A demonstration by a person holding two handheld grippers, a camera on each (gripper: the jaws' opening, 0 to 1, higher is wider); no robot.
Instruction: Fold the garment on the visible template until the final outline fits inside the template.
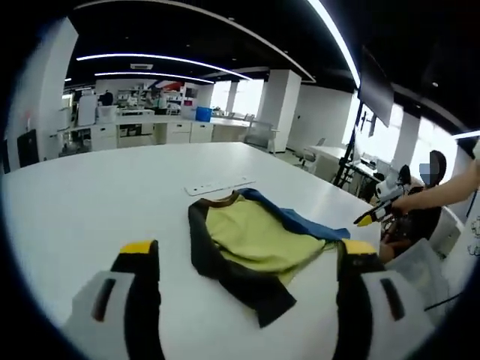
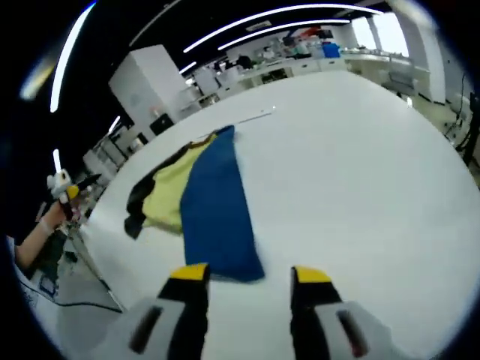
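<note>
Garment (image 1: pixel 255 244) — yellow, black-sleeved, blue fold (partly folded) — flat on white table (image 1: pixel 97 195); both grippers (image 1: pixel 247 259) (image 2: pixel 247 274) spread, empty.

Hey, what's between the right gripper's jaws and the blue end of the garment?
Nothing: in the right gripper view, bare white table separates the right gripper from the garment, whose blue edge lies just ahead of the left jaw tip.

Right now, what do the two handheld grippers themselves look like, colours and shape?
Both match. The left gripper has two broad pale grey jaws faced in black, each capped with a yellow tip and marked by a dark slot in the grey shell. The right gripper shows the same grey bodies, black inner faces, yellow tips and dark slots. No cables are visible on either.
</note>
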